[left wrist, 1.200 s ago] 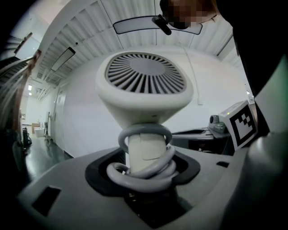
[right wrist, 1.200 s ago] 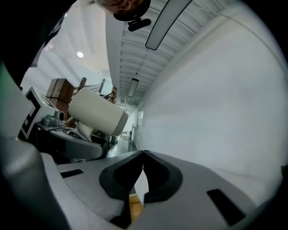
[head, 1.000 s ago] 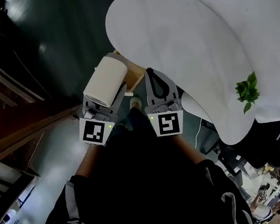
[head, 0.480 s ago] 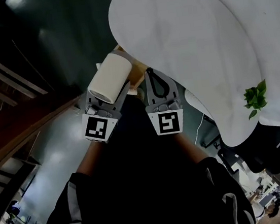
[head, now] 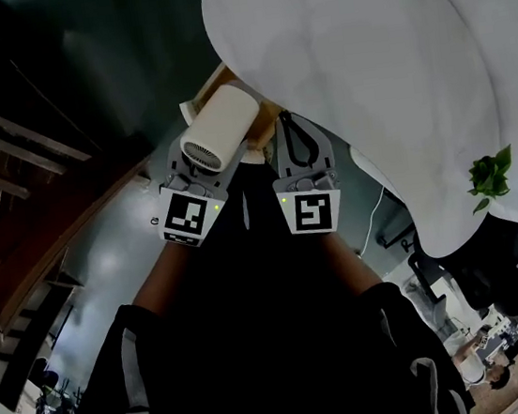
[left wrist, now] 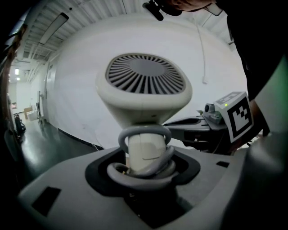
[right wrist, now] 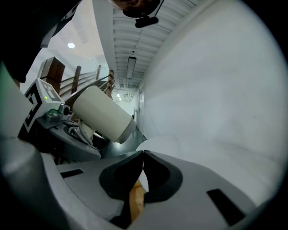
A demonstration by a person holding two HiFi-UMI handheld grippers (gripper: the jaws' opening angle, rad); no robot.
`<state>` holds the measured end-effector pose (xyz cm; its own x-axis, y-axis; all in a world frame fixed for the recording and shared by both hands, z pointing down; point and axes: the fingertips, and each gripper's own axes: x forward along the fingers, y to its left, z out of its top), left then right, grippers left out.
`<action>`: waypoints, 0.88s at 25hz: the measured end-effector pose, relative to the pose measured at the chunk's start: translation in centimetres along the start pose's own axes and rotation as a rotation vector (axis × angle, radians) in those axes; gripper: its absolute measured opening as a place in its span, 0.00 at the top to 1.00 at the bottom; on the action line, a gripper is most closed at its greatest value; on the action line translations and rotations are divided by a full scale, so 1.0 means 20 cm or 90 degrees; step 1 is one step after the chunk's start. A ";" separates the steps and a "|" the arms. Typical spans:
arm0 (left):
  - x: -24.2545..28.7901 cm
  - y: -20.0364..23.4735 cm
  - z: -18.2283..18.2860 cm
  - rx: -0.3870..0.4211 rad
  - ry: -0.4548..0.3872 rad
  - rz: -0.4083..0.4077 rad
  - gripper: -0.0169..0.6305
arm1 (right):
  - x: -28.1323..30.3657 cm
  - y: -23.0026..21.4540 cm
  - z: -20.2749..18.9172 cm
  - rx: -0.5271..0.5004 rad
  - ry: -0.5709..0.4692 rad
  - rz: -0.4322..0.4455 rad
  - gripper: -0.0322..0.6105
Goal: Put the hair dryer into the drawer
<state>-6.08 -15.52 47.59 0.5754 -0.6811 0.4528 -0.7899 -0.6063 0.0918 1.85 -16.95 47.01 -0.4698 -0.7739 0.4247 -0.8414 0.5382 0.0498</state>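
My left gripper [head: 208, 163] is shut on the handle of a cream hair dryer [head: 220, 127]. In the head view the dryer's barrel points away and its rear grille faces the camera. In the left gripper view the grille [left wrist: 145, 80] stands above the jaws, and a grey cord [left wrist: 145, 156] is coiled round the handle between them. My right gripper [head: 288, 120], just right of the dryer, is shut and holds nothing; its tips [right wrist: 143, 155] meet. From the right gripper view the hair dryer [right wrist: 102, 115] lies to the left. No drawer can be made out.
A big white rounded table [head: 362, 55] fills the upper right, close ahead of both grippers. A wooden piece [head: 270, 112] shows under its edge. A green plant [head: 490, 175] and a dark chair [head: 494, 265] are at the right, wooden rails [head: 4, 140] at the left.
Both grippers have tipped downward side by side. The dryer has tilted with them, so its rear grille now faces the head camera. The grip on the handle is unchanged.
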 end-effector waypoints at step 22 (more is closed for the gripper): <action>0.17 -0.01 -0.68 -0.037 0.345 -0.101 0.59 | 0.12 0.04 -0.29 0.039 0.060 0.004 0.91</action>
<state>-6.75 -12.15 61.22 0.5089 -0.2670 0.8184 -0.7225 -0.6494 0.2374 1.56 -16.32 53.26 -0.4498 -0.7345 0.5082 -0.8549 0.5187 -0.0071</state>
